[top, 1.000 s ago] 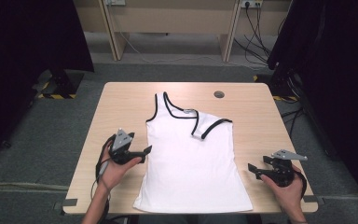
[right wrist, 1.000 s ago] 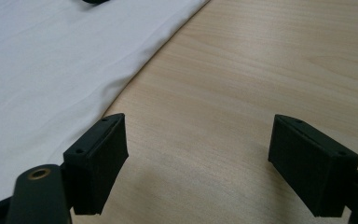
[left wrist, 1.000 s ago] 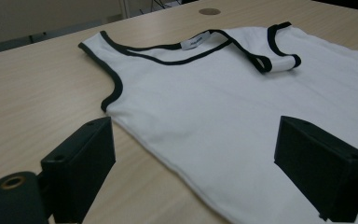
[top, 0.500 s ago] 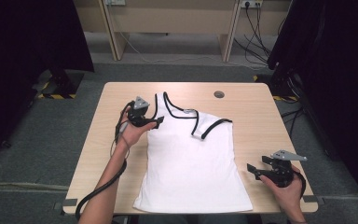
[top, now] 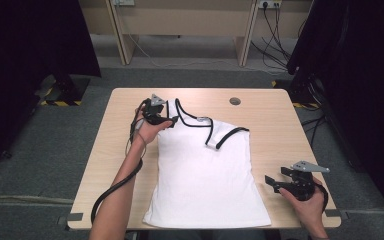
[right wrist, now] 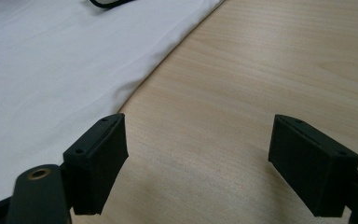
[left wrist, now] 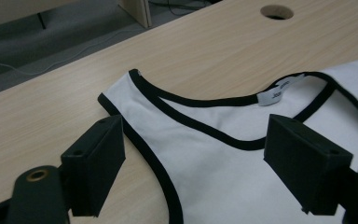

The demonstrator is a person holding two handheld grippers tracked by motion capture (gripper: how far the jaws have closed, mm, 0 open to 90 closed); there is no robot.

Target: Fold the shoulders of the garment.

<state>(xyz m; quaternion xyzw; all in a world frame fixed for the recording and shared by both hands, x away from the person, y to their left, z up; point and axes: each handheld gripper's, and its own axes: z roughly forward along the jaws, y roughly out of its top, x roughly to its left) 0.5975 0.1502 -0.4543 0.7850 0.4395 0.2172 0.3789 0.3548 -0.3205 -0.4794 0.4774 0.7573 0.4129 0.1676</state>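
Grippers poised, nothing yet grasped: at the table's [top: 105, 150] far left, the left gripper [top: 166, 120] hangs over the near shoulder strap [left wrist: 135, 100] of a white tank top [top: 210, 175] with black trim, jaws spread wide and empty, straddling the strap's edge. The garment lies flat across the table's middle, one shoulder already folded inward. At the right, the right gripper [top: 276, 183] waits just beside the hem-side edge, jaws likewise wide apart over bare wood. Any folding appears barely begun.
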